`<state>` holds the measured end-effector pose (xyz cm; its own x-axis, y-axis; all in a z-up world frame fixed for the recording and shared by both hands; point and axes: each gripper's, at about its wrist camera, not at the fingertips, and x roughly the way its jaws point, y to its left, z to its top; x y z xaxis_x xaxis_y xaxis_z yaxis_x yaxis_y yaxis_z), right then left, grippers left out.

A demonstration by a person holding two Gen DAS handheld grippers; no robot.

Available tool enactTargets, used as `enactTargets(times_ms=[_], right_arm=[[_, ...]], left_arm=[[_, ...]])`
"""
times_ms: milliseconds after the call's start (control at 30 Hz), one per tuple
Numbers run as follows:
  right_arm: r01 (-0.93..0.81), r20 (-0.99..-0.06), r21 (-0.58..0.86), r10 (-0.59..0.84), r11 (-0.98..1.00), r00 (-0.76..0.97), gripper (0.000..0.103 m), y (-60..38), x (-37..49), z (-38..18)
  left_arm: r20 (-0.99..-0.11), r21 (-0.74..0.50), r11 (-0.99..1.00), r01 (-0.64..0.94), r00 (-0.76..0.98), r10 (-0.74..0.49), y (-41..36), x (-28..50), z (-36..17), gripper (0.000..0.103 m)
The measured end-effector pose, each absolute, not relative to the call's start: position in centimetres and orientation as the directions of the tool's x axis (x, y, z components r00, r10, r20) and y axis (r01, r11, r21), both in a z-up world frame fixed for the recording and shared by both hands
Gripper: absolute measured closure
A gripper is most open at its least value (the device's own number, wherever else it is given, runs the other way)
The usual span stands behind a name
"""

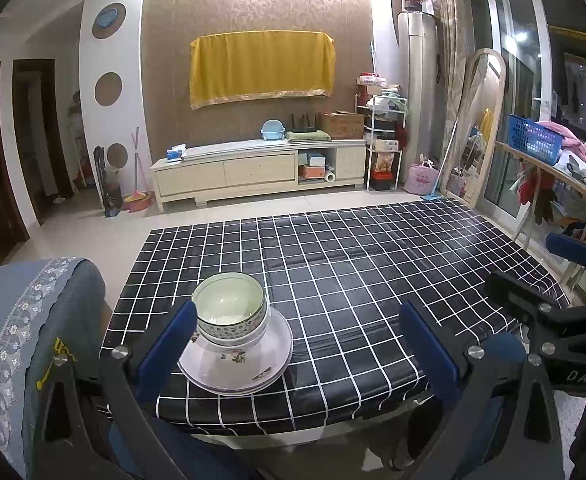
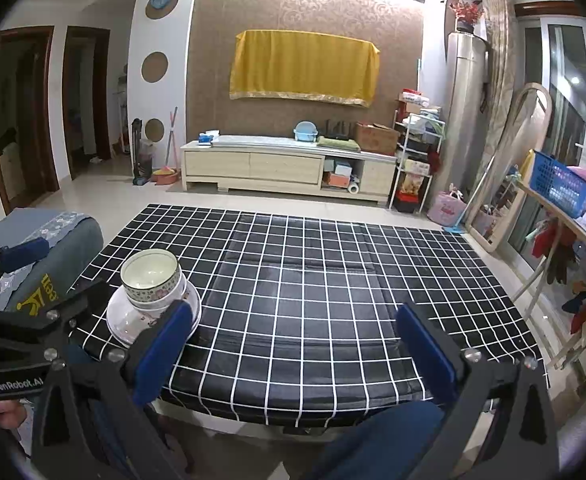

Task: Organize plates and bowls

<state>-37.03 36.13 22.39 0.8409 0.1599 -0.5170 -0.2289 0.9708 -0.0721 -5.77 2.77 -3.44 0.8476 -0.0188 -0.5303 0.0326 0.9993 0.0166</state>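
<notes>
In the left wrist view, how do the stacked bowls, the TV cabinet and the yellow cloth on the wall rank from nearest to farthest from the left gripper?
From the left gripper:
1. Stacked bowls, on plates at the table's near left, beside the left finger.
2. TV cabinet, across the floor beyond the table.
3. Yellow cloth, on the wall above the cabinet, farthest.

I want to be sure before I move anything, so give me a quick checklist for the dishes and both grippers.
1. Bowls nested on plates: ok.
2. Stack level: ok, no visible tilt.
3. Stack clear of table edge: not ok, it sits near the front left corner.
4. Left gripper open and empty: ok.
5. Right gripper open and empty: ok.
6. Other dishes left on the table: none seen.
</notes>
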Motion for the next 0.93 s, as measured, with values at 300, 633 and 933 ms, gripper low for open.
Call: enactTargets(times_ms=[300, 633, 933], right_arm=[[-0.226, -0.517, -0.073, 0.157, 0.971, 0.841, 0.000, 36.13, -36.97, 22.41], [-0.224, -0.518, -0.076, 0.153, 0.972, 0.842, 0.000, 36.32, -36.93, 22.20], [-0.220, -0.517, -0.074, 0.151, 0.973, 0.843, 0.000, 36.29, -37.00, 22.17]], left_arm=[[-0.536, 0.012, 0.999, 0.036, 0.844, -0.024, 2.84, -5.66, -3.62, 0.003], [-0.535, 0.021, 0.999, 0.032, 0.844, -0.015, 2.75, -5.69, -3.67, 0.003], [-0.535, 0.030, 0.999, 0.026, 0.845, -0.006, 2.46, -5.76, -3.73, 0.003]])
